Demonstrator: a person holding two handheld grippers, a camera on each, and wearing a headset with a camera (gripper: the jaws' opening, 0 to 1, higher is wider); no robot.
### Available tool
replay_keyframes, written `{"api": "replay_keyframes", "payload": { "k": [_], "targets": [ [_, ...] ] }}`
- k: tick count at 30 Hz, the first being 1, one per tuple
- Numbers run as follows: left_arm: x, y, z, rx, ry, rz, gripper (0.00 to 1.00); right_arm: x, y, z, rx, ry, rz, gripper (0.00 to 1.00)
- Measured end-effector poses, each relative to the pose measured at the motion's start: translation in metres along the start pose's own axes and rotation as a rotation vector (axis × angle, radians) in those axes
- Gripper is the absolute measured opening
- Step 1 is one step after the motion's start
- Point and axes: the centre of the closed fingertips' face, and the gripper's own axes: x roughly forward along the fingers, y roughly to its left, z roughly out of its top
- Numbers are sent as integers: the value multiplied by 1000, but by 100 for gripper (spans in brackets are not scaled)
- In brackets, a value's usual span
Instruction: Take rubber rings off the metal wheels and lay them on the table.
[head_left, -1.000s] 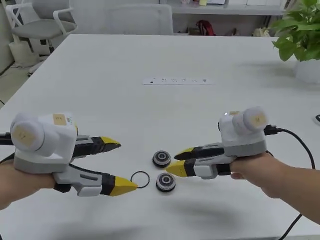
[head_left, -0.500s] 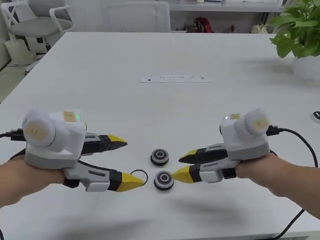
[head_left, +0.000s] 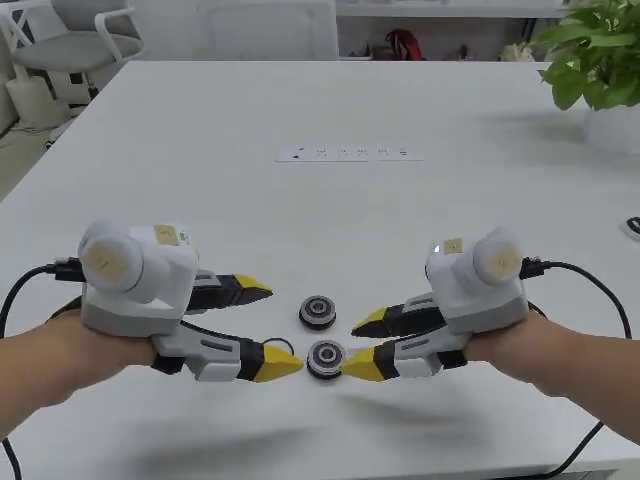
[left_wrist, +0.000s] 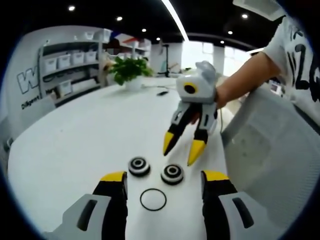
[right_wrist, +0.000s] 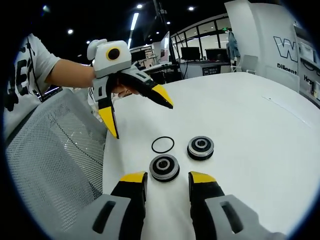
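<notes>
Two metal wheels with black rubber rings lie on the white table, one farther and one nearer. A loose black rubber ring lies flat just left of them, partly hidden behind the left gripper's lower jaw. My left gripper is open, and the loose ring lies between its jaws with both wheels just ahead. My right gripper is open, its yellow tips right next to the nearer wheel. The farther wheel and the ring lie beyond it. Neither gripper holds anything.
A white power strip is set into the middle of the table. A potted plant stands at the far right and office chairs at the far left. A black cable trails from the right gripper. The table's front edge is close below the hands.
Both grippers have closed in on the wheels from either side. The left one has come over the loose ring. The right gripper's tips now sit at the nearer wheel.
</notes>
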Motion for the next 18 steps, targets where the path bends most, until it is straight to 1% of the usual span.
{"api": "replay_keyframes", "payload": {
  "k": [4, 10, 12, 18],
  "targets": [
    [6, -2, -2, 1, 10, -13, 61, 5, 3, -3, -22, 18, 10, 29],
    [15, -5, -6, -3, 24, -35, 59, 9, 5, -5, -44, 26, 14, 27],
    [18, -6, -8, 0, 30, -39, 59, 10, 4, -6, -53, 30, 10, 27],
    [24, -8, -11, -16, 37, -53, 56, 12, 2, -7, -60, 34, 4, 25]
  ]
}}
